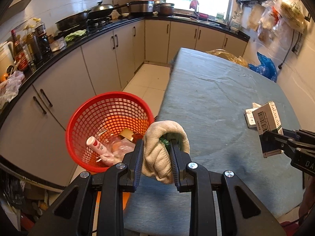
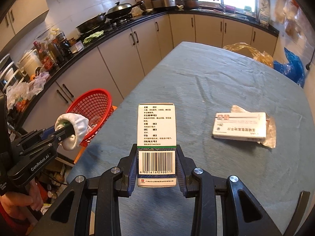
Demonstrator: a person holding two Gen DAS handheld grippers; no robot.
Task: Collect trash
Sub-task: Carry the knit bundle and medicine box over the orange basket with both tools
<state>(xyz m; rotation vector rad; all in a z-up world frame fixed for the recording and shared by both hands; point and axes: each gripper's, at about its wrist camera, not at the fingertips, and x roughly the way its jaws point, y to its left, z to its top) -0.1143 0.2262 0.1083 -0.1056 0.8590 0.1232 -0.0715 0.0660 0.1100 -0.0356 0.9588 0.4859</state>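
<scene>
My left gripper (image 1: 156, 147) is shut on a balled-up beige cloth glove (image 1: 165, 149) with something green inside, held over the table's left edge beside the red mesh basket (image 1: 78, 118). The basket stands on the floor and holds a white tube, plastic wrap and other scraps. My right gripper (image 2: 157, 151) is shut on a white medicine box (image 2: 156, 129) with a barcode, held upright above the table. A flat white box (image 2: 240, 127) lies on crumpled wrapping on the table to the right. The left gripper with the glove (image 2: 72, 127) shows in the right wrist view.
The table (image 1: 212, 90) has a blue-grey cloth. Yellow plastic wrap (image 2: 248, 49) and a blue bag (image 2: 291, 66) sit beyond its far right edge. A kitchen counter (image 1: 65, 45) with pans, bottles and bags runs along the left and back.
</scene>
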